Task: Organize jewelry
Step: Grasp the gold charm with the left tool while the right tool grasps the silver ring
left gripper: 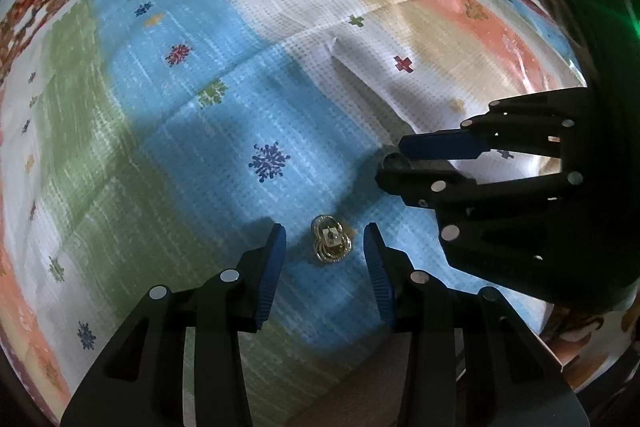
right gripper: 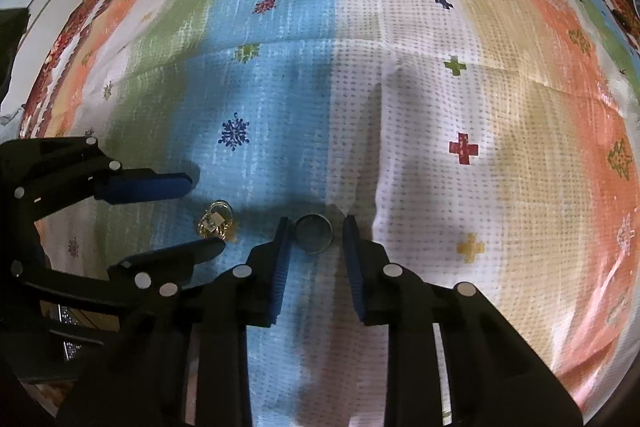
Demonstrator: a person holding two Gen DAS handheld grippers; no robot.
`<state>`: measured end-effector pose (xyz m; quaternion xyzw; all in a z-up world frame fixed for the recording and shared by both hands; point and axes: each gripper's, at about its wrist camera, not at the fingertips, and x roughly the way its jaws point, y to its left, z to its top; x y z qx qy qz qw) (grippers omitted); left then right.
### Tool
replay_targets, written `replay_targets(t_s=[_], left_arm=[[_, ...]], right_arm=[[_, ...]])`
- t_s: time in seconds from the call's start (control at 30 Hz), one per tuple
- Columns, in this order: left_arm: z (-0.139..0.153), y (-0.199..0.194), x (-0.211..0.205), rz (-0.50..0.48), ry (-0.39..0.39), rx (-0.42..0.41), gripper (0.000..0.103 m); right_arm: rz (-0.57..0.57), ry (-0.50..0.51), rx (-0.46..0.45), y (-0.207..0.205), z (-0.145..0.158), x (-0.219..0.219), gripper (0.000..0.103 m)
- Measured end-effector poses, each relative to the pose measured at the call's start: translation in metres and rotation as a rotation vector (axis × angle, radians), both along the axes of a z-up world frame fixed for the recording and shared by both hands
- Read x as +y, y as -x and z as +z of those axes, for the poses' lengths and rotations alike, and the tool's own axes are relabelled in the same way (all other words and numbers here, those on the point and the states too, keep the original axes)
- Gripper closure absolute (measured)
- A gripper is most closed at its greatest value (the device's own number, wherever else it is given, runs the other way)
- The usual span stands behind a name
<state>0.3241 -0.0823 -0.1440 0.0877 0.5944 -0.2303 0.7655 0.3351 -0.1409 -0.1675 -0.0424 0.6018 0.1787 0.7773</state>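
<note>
The striped cloth (right gripper: 420, 87) lay bare ahead of both grippers. Only the right gripper (left gripper: 394, 157) crowded the gold trinket's (left gripper: 331, 239) right side.

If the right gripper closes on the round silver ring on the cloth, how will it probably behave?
The ring looks like smooth metal, so it may slip between the fingers. It seems stiff and light. Lying flat on the soft cloth, it will hardly roll.

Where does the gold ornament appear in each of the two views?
Left wrist view: gold ornament at lower centre, between the left gripper fingers, untouched.
Right wrist view: lower left, between the left gripper's fingers.
Shared landmark: dark blue snowflake print on the blue stripe.
</note>
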Motion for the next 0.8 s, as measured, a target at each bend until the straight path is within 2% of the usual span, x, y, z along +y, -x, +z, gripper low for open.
replay_targets(t_s=[0.07,0.23,0.3,0.53,0.8], left_arm=[[-0.004,-0.003,-0.003,-0.010,-0.018,0.011,0.064],[-0.011,-0.009,-0.010,-0.016,-0.060,0.029,0.078],[-0.014,-0.010,-0.012,-0.018,-0.067,0.033,0.088],[-0.009,-0.010,-0.001,0.007,-0.045,0.027,0.090],[0.010,0.001,0.016,0.059,-0.012,-0.007,0.090]], right_arm=[[-0.005,-0.002,0.003,-0.001,-0.001,-0.001,0.081],[0.000,-0.011,0.010,-0.003,-0.004,-0.003,0.080],[0.005,-0.006,0.009,-0.003,-0.005,-0.002,0.080],[-0.016,-0.034,0.011,-0.005,-0.002,-0.008,0.080],[-0.022,-0.061,-0.017,0.002,0.014,-0.011,0.081]])
